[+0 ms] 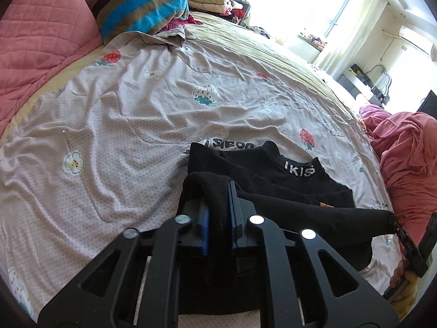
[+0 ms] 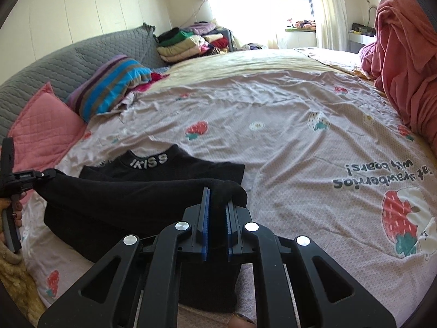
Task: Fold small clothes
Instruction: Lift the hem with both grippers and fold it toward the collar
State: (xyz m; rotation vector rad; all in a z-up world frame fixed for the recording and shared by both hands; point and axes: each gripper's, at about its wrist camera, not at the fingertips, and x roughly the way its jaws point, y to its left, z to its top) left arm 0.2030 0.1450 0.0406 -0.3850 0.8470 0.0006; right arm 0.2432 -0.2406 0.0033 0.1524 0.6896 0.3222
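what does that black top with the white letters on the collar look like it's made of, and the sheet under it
Black top: looks like soft, matte knit, maybe fleecy; it sags limply between the grippers and shows no shine. Strawberry-print bedsheet: thin woven cloth, probably cotton or a blend, with a fine dotted texture and many sharp creases.

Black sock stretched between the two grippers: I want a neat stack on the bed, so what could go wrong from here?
1. The black sock is pinched only at its ends by the left gripper and right gripper; an end could slip free.
2. It hangs just above the black lettered garment; lowering it unevenly may land it crooked.
3. The wrinkled strawberry-print bedsheet may bunch beneath the stack.
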